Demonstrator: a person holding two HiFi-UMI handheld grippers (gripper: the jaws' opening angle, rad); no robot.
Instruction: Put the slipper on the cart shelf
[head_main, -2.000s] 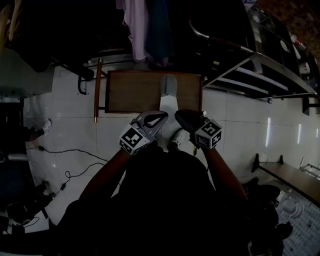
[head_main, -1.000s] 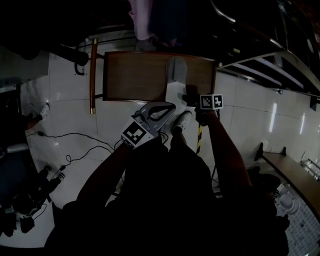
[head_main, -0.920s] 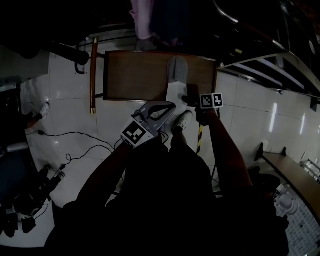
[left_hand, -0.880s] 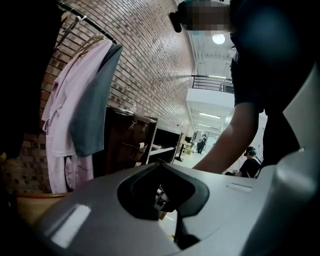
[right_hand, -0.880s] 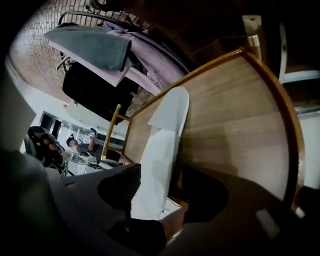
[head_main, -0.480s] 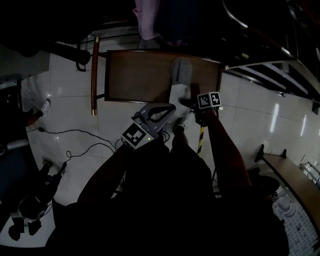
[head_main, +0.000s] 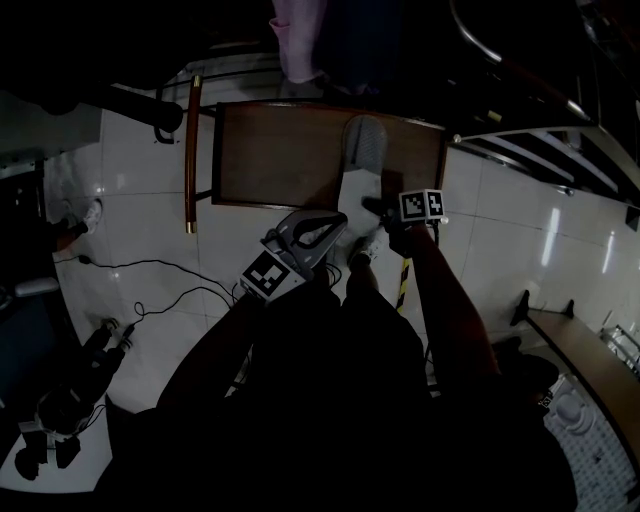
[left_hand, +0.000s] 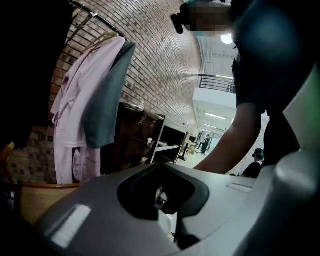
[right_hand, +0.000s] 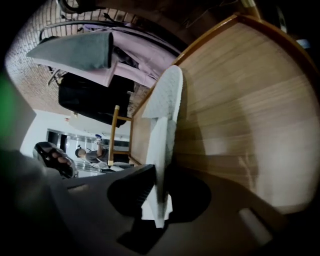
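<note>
A white slipper (head_main: 360, 165) with a grey toe lies lengthwise on the brown wooden cart shelf (head_main: 280, 155). Its heel end points toward me. My right gripper (head_main: 372, 208) is at that heel end. In the right gripper view the slipper (right_hand: 167, 107) stands on edge between the jaws, which are closing, and the pads press on its sole above the wooden shelf (right_hand: 240, 100). My left gripper (head_main: 330, 218) hovers just left of the slipper's heel, over the shelf's near edge. Its jaws are shut with nothing between them.
A wooden pole (head_main: 190, 150) stands along the shelf's left side. Cables (head_main: 150, 290) trail over the white tiled floor. Hanging clothes (head_main: 300, 40) are beyond the shelf, and a metal rack (head_main: 540, 140) is at the right. My white shoe (head_main: 362, 250) is below the shelf edge.
My right gripper has reached forward from near my body to the slipper's heel. The left gripper has stayed about where it was.
</note>
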